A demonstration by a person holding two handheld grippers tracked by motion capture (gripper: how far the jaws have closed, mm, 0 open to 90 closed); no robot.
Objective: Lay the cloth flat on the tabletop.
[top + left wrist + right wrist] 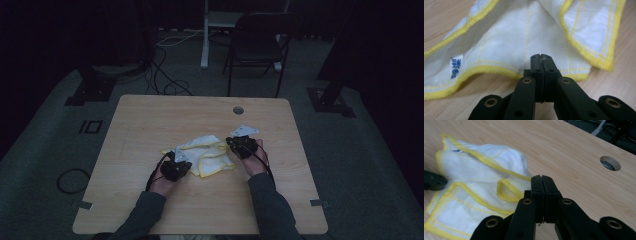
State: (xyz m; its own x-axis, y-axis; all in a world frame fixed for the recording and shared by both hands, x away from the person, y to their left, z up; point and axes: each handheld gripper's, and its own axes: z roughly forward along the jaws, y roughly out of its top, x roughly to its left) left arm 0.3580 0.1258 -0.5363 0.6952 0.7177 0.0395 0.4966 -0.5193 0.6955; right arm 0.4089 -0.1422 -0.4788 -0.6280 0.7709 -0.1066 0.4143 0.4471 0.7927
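A white cloth with a yellow hem [207, 152] lies crumpled at the middle of the wooden table [150, 120]. My left gripper [191, 163] sits at its near left edge. In the left gripper view the jaws [541, 58] are pressed together over the hem, with cloth [506, 42] fibres caught between them. A small blue-printed label [456, 67] is sewn by the hem. My right gripper [229, 143] is at the cloth's right corner. In its own view its jaws [541, 180] are closed where a curled fold of the cloth [474, 167] runs up to them.
A round cable hole [238, 110] lies in the table behind the right gripper, also seen as the hole [610, 163]. Beyond the table stand a dark folding chair [257, 45] and floor cables [165, 75]. Bare wood surrounds the cloth.
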